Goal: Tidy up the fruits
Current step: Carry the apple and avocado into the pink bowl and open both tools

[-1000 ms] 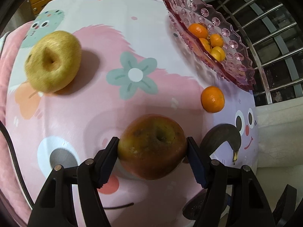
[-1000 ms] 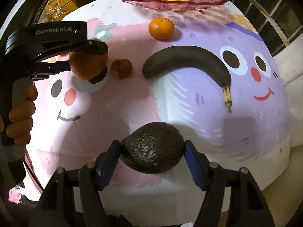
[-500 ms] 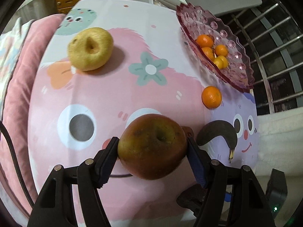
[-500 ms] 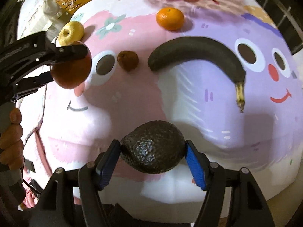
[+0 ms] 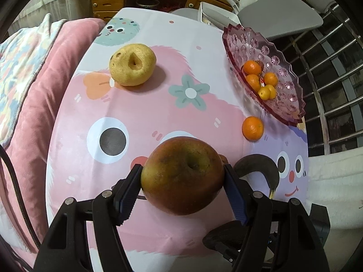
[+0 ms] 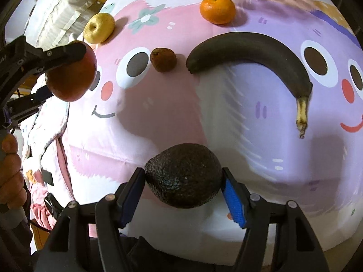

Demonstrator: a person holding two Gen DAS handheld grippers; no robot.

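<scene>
Right now I have a fruit in each tool, both lifted clear of the table. Closest in, my right gripper (image 6: 183, 182) is clamped on the dark, pebbly avocado (image 6: 183, 174), its blue pads pressing either side. My left gripper (image 5: 182, 181) is closed around the reddish apple (image 5: 182, 175), held up over the cartoon tablecloth (image 5: 140, 117).

Beyond those, a very dark banana (image 6: 249, 54) lies curved on the cloth with a small brown fruit (image 6: 163, 59) just beside its blunt end. Farther on, a loose mandarin (image 5: 252, 128) sits near the rim of the pink glass dish (image 5: 288, 72), which already holds a cluster of small oranges (image 5: 259, 80). The yellow pear-like fruit (image 5: 132, 64) rests well apart, toward the far left edge.

I judge this to be the carry step: both fruits are picked up and not yet set down. The next move, I think, calls for bringing one gripper at a time over the dish, lowering low enough that the fruit won't roll into the oranges, and only then letting go.
</scene>
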